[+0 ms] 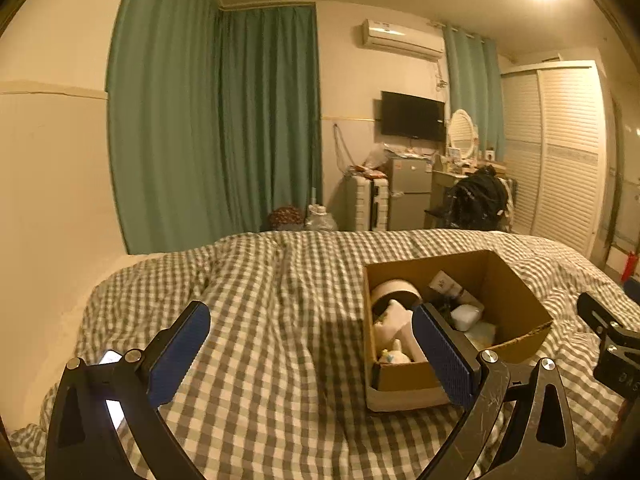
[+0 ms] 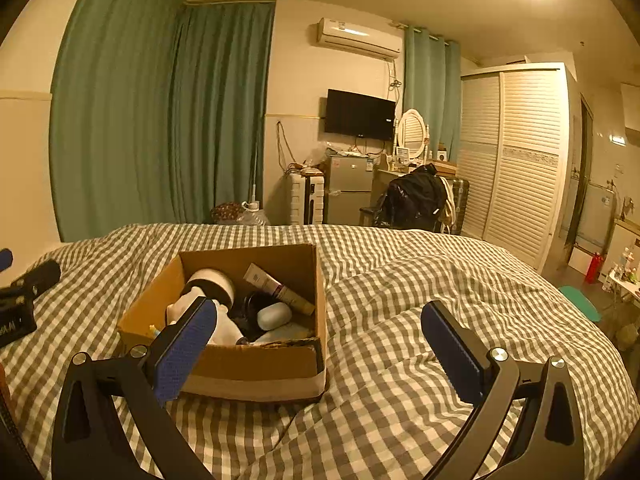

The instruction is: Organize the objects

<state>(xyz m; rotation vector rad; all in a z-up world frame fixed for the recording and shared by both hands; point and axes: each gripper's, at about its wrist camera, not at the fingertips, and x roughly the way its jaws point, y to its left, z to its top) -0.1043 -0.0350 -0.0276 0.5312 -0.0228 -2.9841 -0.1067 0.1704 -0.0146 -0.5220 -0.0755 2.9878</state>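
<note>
The box is sitting on the bed, already holding several items. It is lying between both tongs: right of the left tongs, left of the right tongs. Both are gaping wide, holding nothing, about equally near.

Objects in box on bed

Grey-white checked duvet covers bed. Far wall: green floor-length curtains, white wall air conditioner, black flat TV, small silver fridge. White louvered wardrobe on right. Lit phone at duvet's near left edge.
</note>
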